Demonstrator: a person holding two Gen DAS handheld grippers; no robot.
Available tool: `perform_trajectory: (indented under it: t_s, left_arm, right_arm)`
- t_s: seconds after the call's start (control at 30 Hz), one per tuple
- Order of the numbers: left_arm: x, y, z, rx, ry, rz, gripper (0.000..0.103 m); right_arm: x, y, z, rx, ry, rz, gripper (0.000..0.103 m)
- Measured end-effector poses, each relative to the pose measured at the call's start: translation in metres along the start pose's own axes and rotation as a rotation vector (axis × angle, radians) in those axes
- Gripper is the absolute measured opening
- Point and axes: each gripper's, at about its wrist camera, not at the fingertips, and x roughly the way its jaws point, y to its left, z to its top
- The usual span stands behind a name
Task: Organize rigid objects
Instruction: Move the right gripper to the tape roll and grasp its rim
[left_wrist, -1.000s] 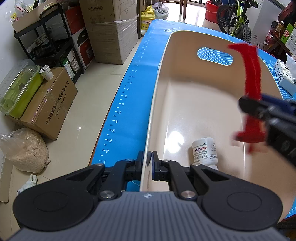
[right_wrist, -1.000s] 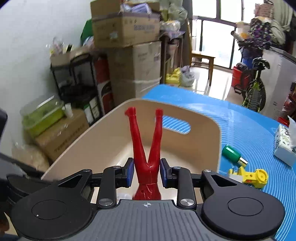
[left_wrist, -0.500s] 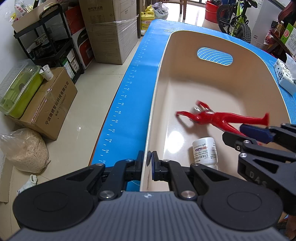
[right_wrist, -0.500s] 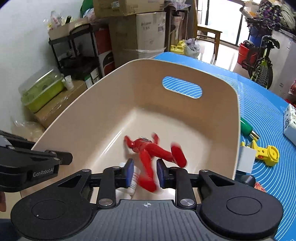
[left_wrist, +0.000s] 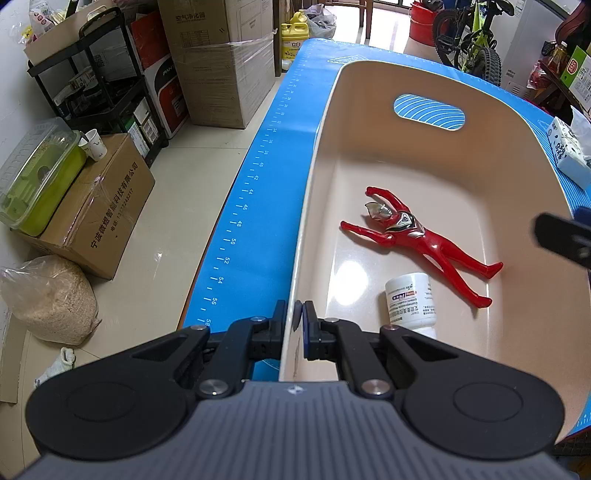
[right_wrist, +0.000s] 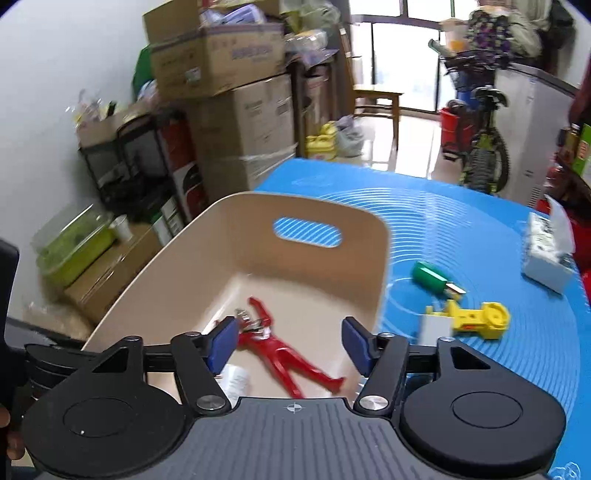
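Observation:
A red toy figure (left_wrist: 417, 240) (right_wrist: 280, 350) lies flat on the floor of the beige bin (left_wrist: 480, 155) (right_wrist: 332, 210), beside a white bottle (left_wrist: 410, 302) (right_wrist: 232, 380). My left gripper (left_wrist: 299, 321) is shut on the bin's near rim. My right gripper (right_wrist: 290, 343) hovers above the bin with its jaws opening and nothing pressed between them; the figure lies far below. One right finger shows at the edge of the left wrist view (left_wrist: 561, 240).
On the blue mat (right_wrist: 498, 369), right of the bin, lie a green-capped item (right_wrist: 432, 277), a yellow toy (right_wrist: 476, 317) with a white block (right_wrist: 434, 328), and a tissue pack (right_wrist: 546, 254) (left_wrist: 569, 151). Cardboard boxes (left_wrist: 221, 62), a shelf and a bicycle (right_wrist: 480, 147) stand beyond.
The right gripper let the red figure go; it dropped from upright between the pads to lying in the bin. The right gripper then opened wide and pulled back and up. The left stayed put.

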Motion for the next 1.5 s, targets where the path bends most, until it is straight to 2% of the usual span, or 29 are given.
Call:
perform_trajectory:
  t_s: [0.13,0.27,0.4,0.47,0.6,0.73,1.17,1.3,1.5]
  left_arm:
    - [0.000,0.000,0.000,0.000,0.000,0.001,0.010]
    - [0.000,0.000,0.000,-0.001,0.000,0.000,0.010]
    - [0.000,0.000,0.000,0.000,0.000,0.000,0.010]
    - [0.000,0.000,0.000,-0.001,0.000,0.000,0.010]
    - [0.000,0.000,0.000,0.000,0.000,0.001,0.010]
    - [0.000,0.000,0.000,0.000,-0.001,0.001,0.010]
    - [0.000,0.000,0.000,0.000,0.000,0.001,0.010]
    - [0.000,0.000,0.000,0.000,0.000,0.001,0.010]
    - [0.000,0.000,0.000,0.000,0.000,0.001,0.010]
  right_arm:
    - [-0.009,-0.027,-0.005,0.042,-0.016,-0.049,0.074]
    - [-0.015,-0.057,-0.017,0.115,-0.036,-0.123,0.082]
    - [-0.011,-0.079,-0.034,0.166,-0.014,-0.188,0.085]
    - [-0.008,-0.087,-0.043,0.172,-0.003,-0.224,0.091]
    - [0.000,-0.100,-0.061,0.186,0.036,-0.254,0.093]
    - [0.011,-0.111,-0.074,0.215,0.069,-0.266,0.101]
    - [0.049,-0.110,-0.097,0.227,0.172,-0.268,0.101]
    - [0.057,-0.111,-0.099,0.243,0.177,-0.269,0.101]
    - [0.060,-0.109,-0.098,0.240,0.137,-0.281,0.101]
